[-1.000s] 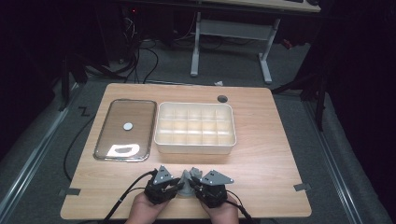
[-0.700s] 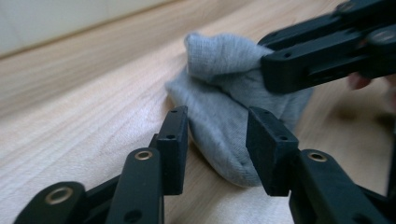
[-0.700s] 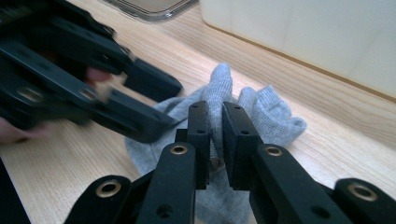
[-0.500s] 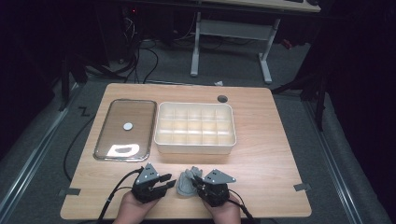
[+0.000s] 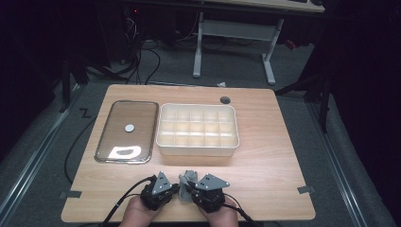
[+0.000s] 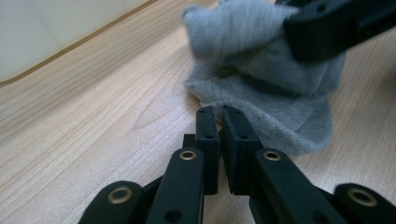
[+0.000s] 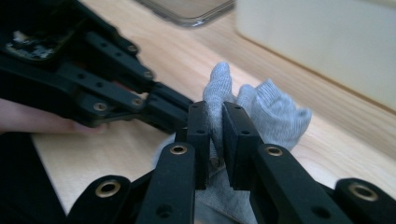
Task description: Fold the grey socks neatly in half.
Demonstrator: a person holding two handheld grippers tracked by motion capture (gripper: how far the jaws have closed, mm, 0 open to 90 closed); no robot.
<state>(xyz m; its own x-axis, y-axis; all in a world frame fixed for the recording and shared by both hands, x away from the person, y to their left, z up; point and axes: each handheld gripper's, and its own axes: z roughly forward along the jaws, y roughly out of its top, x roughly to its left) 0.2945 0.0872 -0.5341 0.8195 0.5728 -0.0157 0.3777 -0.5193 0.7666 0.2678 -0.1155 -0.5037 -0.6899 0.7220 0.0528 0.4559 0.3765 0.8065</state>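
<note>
A crumpled grey sock (image 5: 189, 176) lies near the table's front edge, between my two grippers. My right gripper (image 7: 215, 109) is shut on an upright fold of the sock (image 7: 273, 114), which bulges above its jaws. My left gripper (image 6: 218, 112) has just been closing; its jaws stand almost together and pinch the near hem of the sock (image 6: 261, 93). In the high view the left gripper (image 5: 178, 189) and right gripper (image 5: 187, 191) meet tip to tip at the sock, each held by a hand. The left gripper's arm (image 7: 116, 70) crosses the right gripper view from the left.
A white box (image 5: 198, 150) divided into several compartments stands mid-table behind the grippers. Left of it lies a glass lid (image 5: 118, 142) with a white knob (image 5: 129, 127). A cable hole (image 5: 225, 100) is near the far edge. Bare wood (image 5: 274, 175) lies to the right.
The left gripper drew away to the left half a second ago, then came back to the sock with its jaws closed. The right gripper kept still, holding the sock.
</note>
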